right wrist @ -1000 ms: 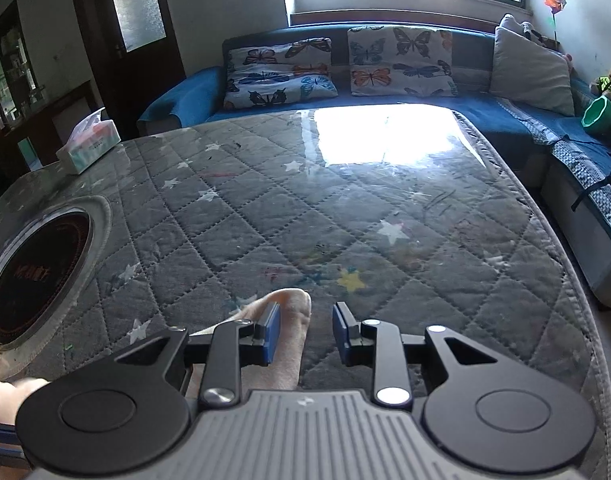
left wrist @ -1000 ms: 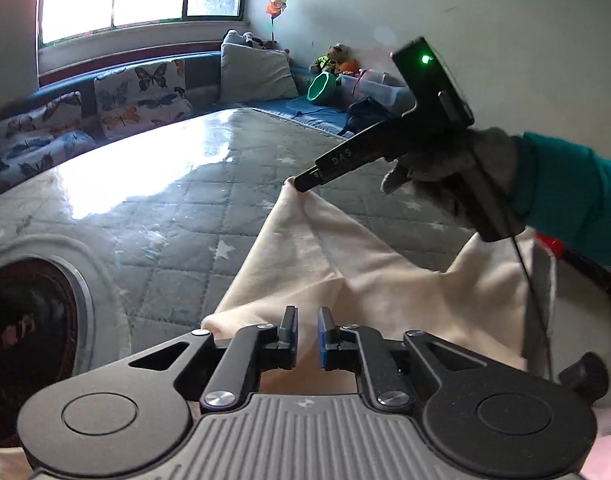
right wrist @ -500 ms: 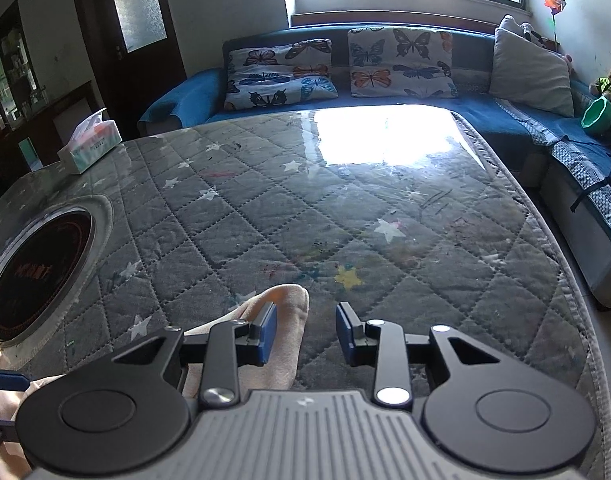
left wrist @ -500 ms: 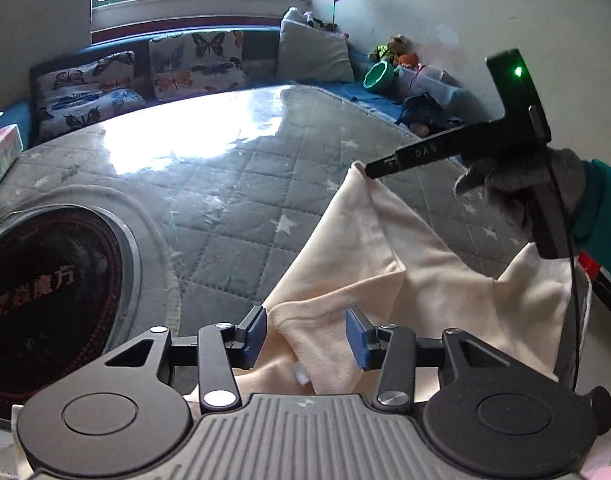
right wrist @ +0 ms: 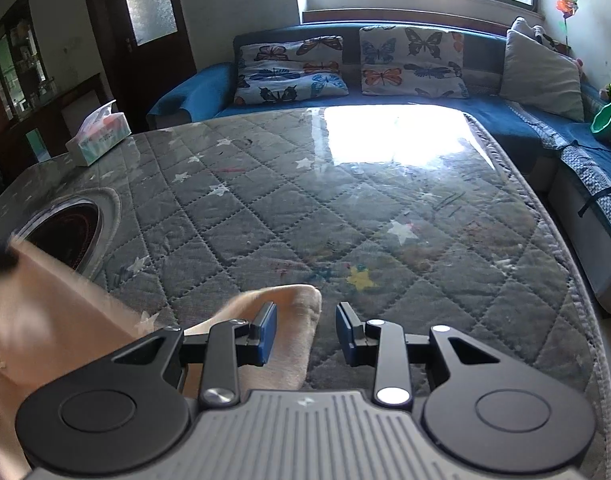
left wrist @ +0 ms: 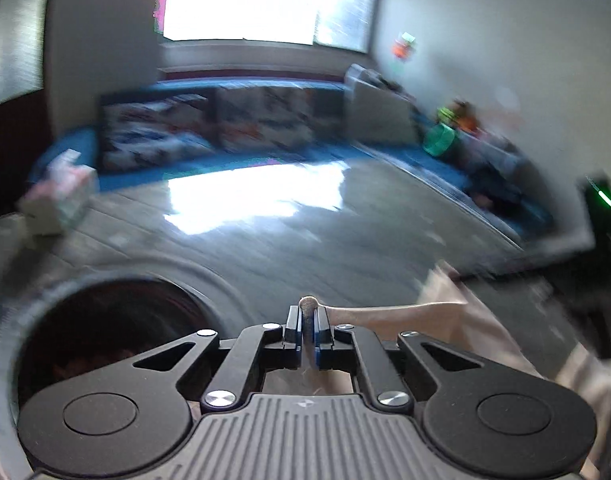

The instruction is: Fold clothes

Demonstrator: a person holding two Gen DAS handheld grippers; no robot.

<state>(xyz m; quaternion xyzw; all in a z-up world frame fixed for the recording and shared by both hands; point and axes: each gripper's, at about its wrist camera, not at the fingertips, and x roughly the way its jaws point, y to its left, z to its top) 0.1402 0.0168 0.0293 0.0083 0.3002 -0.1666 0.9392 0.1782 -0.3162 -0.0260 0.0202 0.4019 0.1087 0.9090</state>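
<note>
Pinching a fold of the cream garment, the left gripper has its fingers clamped tight; the right gripper hangs parted over the quilted bench, cloth between.

Ahead of my right gripper the quilted table lies bare; tissue box far left, round hob nearer left, cloth beside it.

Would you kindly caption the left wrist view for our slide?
Left gripper shut on a cream cloth edge above the quilted table.
</note>
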